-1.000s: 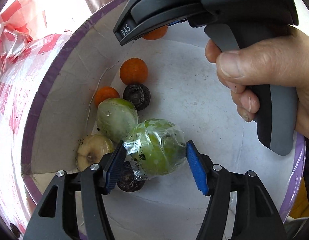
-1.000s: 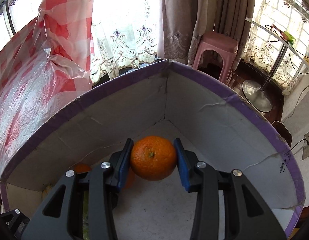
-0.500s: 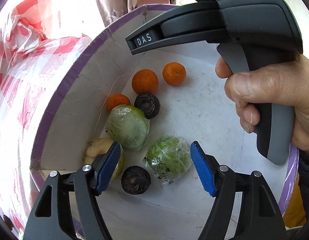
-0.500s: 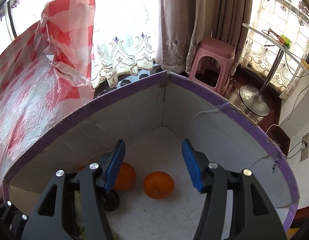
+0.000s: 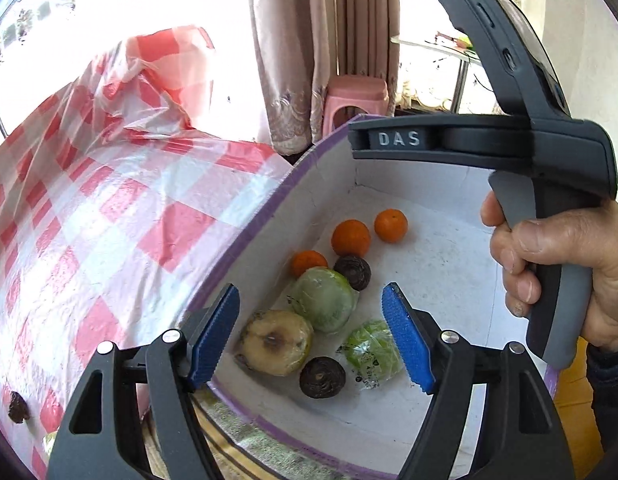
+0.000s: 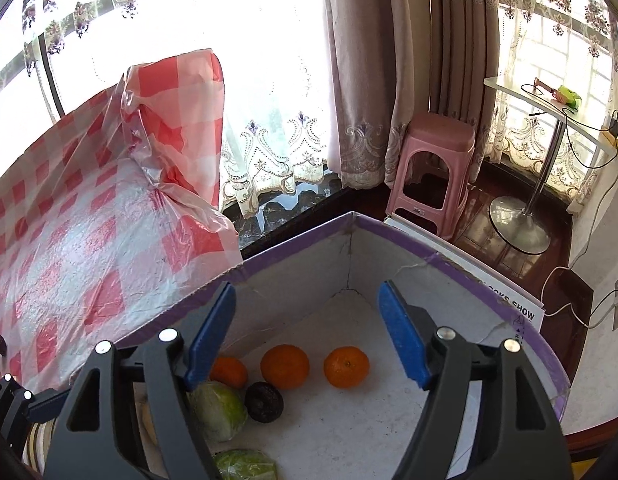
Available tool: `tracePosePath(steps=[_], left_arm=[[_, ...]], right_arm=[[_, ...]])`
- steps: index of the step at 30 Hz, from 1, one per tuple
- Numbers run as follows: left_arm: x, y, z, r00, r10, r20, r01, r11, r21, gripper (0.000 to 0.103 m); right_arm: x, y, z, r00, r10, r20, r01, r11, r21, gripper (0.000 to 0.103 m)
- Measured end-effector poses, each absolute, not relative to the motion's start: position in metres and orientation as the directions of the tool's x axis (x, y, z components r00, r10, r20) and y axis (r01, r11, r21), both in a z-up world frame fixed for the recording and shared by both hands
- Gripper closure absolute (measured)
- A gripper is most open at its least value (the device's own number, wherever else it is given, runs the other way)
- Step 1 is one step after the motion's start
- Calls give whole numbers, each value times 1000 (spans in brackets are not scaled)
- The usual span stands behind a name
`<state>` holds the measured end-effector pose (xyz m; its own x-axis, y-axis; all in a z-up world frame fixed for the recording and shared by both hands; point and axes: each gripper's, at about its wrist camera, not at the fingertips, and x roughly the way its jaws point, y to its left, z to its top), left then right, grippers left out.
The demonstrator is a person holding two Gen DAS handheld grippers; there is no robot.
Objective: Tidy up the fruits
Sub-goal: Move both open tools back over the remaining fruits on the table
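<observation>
A white box with a purple rim (image 5: 245, 246) holds the fruit. In the left wrist view it contains three oranges (image 5: 391, 225), two dark round fruits (image 5: 322, 377), two plastic-wrapped green fruits (image 5: 372, 356) and a yellowish fruit (image 5: 275, 342). My left gripper (image 5: 311, 334) is open and empty above the box's near side. My right gripper (image 6: 307, 336) is open and empty above the box (image 6: 449, 264), over the oranges (image 6: 346, 366). The right gripper's body and the hand holding it (image 5: 549, 248) show at the right of the left wrist view.
A red-and-white checked plastic cloth (image 5: 89, 216) covers the table left of the box, with a small dark fruit (image 5: 17, 406) on it. Beyond are curtains, a pink stool (image 6: 435, 168) and a small round table (image 6: 549, 120).
The left gripper let go of the wrapped green fruit and the right let go of an orange; both lie in the box. Both grippers opened and rose away.
</observation>
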<state>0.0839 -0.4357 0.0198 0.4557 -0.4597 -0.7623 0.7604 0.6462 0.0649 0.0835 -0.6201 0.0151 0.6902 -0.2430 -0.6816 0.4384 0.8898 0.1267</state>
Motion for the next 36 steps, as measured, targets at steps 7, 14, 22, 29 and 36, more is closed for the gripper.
tracePosePath(steps=[7,14,22,29,36], left_arm=[[89,-396,32,524,-460,-717,694,718,46,30],[93,-350,44,567,-449,-690,624,781,4,31],[95,-281,56,647,-381,-661,509,861,2,31],[94,-212,60,698,-305,-648,392,920,-11,31],[95,-149,56,705,-243,-666,283,958,-51,32]], right_arm=[[79,-584,32,727,-192,-660,369,919,139,28],[80,-532,39,753,-93,-652,254,954,157,28],[83,-464,41,742,6,-671,127,981,149,28],[85,-408,35,719,112,-686,4,986,165,26],[87,-361,30,679,213,-702,-118,976,182,26]])
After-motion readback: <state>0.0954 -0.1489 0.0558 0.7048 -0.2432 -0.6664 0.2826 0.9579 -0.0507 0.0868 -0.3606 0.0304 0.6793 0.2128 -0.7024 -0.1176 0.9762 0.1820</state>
